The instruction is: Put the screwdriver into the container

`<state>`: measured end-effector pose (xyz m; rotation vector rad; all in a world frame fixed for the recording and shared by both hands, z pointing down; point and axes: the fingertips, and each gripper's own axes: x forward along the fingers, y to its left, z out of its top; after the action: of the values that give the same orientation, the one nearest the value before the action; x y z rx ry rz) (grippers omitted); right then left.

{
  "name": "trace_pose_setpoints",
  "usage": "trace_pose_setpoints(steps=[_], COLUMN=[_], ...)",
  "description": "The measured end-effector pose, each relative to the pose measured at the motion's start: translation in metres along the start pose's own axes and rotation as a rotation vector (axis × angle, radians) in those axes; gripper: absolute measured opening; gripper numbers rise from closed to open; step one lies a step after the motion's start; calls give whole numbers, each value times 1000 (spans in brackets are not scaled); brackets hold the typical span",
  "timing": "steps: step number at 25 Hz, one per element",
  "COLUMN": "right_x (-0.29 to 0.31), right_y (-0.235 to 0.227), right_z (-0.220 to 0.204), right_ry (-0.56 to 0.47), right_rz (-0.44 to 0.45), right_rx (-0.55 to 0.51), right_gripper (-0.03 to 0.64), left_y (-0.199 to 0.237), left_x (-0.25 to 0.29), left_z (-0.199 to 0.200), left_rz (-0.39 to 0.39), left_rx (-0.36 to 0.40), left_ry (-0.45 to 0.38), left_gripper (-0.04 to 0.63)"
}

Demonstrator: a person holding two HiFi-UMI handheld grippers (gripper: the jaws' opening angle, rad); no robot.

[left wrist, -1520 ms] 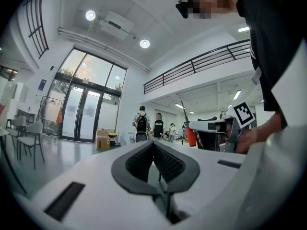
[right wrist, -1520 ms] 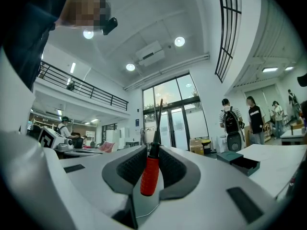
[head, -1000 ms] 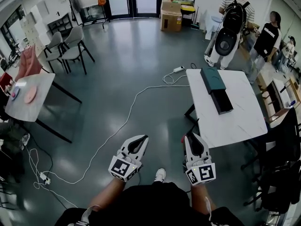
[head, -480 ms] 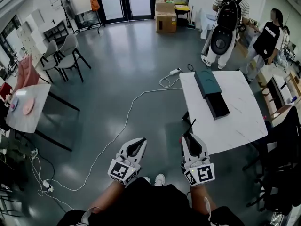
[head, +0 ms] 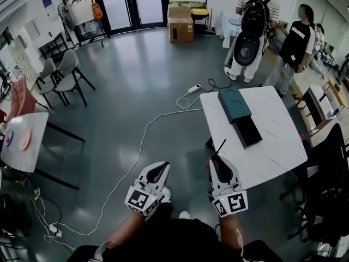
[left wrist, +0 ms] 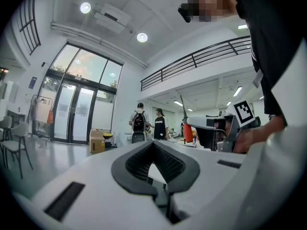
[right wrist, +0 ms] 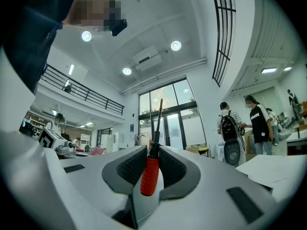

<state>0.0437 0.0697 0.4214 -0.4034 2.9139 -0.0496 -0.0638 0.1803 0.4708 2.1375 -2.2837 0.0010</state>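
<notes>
My right gripper [head: 216,160] is shut on a screwdriver [right wrist: 149,172] with a red handle. Its dark shaft [head: 220,146] sticks up and forward past the fingertips. In the right gripper view the handle sits squeezed between the two black pads [right wrist: 128,164]. The container, an open black box [head: 246,131], lies on the white table [head: 275,146] ahead and to the right, next to a dark green lid [head: 233,103]. The right gripper hovers over the floor just short of the table's near corner. My left gripper [head: 162,166] is shut with nothing in it, held level beside the right one.
Two people [head: 252,29] stand at the table's far end. A white cable [head: 139,146] and power strip run across the grey floor. Grey chairs [head: 64,74] and a small table [head: 22,141] are at the left, a cardboard box [head: 180,22] by the doors, black chairs [head: 327,201] at the right.
The whole view has advanced toward the white table, which now lies closer to the right gripper. Both grippers keep the same pose and the screwdriver stays gripped.
</notes>
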Motion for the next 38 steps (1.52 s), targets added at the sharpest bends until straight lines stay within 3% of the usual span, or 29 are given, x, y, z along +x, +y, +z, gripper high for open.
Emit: trace_pose_setpoints(steps=[9,18,24,29,35,38], right_x=[68,109,111,110,110,110], right_y=[-14,-16,-25,-51,-100,-128], right_z=[4,-13,-24,-29,-37,-45], right_ry=[0,34,60,73,82,85], right_rz=[-88,-215,-291,-352,-422,-455], right_rx=[-46,-65,-71,-80,-81,-82], right_gripper=[92,92,92,92,92,92], left_y=[65,116,121,114,103,97], left_x=[48,78,100,130,183,216], left_z=[21,17,8,-1,-7,-4], left_rz=[-103,-230,-316,-377,-431,-472], left_rx=[11,10,0,-6,-33,-2], left_ry=[-24,-17,-10,70,61,19], left_gripper=[5,6,6,6,5,5])
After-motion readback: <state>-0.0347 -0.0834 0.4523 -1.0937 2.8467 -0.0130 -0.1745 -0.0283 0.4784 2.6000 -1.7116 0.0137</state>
